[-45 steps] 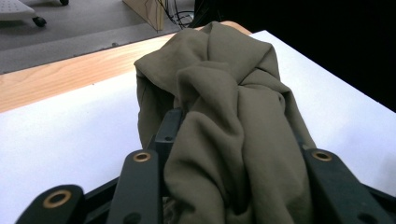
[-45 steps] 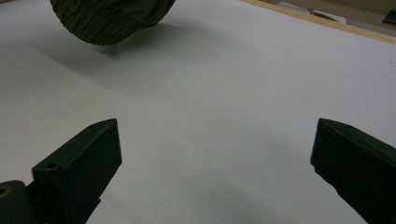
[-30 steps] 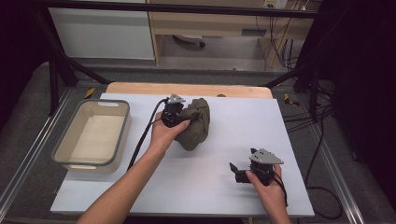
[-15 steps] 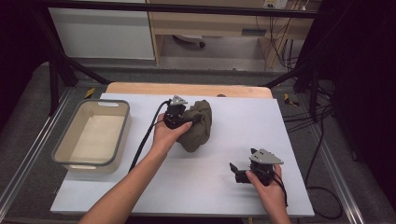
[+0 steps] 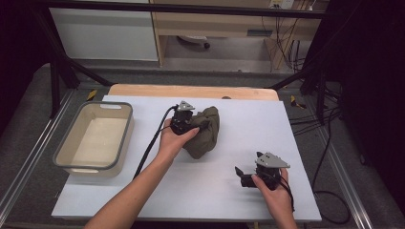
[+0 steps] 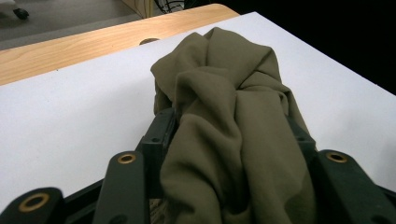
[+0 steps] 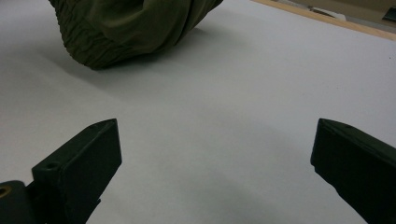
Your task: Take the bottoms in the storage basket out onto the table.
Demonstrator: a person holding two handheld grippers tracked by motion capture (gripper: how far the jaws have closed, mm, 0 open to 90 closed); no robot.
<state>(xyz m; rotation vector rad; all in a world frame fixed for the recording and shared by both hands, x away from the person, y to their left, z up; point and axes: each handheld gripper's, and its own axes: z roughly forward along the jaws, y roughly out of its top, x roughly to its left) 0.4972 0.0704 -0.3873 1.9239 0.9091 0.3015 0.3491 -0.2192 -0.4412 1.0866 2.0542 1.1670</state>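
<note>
My left gripper (image 5: 187, 119) sits at the middle of the white surface (image 5: 267, 129), its fingers (image 6: 156, 140) closed around a bunched olive-green cloth (image 5: 203, 131). Seen along those fingers, the fabric (image 6: 224, 126) wells up between them in thick twisted folds and spills over both sides. The bundle rests on the surface near its centre, just right of my left hand (image 5: 174, 140), with a gathered, ribbed edge (image 7: 88, 44) showing at its lower end in the right gripper view.

My right gripper (image 5: 248, 177) lies low near the front right of the surface, well apart from the cloth, held in my right hand (image 5: 274, 191). Its fingers (image 7: 86, 158) stand wide, with bare white surface between them and nothing in their hold (the cloth lies farther ahead of them, untouched).

At the left edge of the surface sits a beige plastic tub with a grey rim (image 5: 64, 145); its inside looks bare. A wooden tabletop edge (image 5: 191, 90) shows beyond the white surface.
</note>
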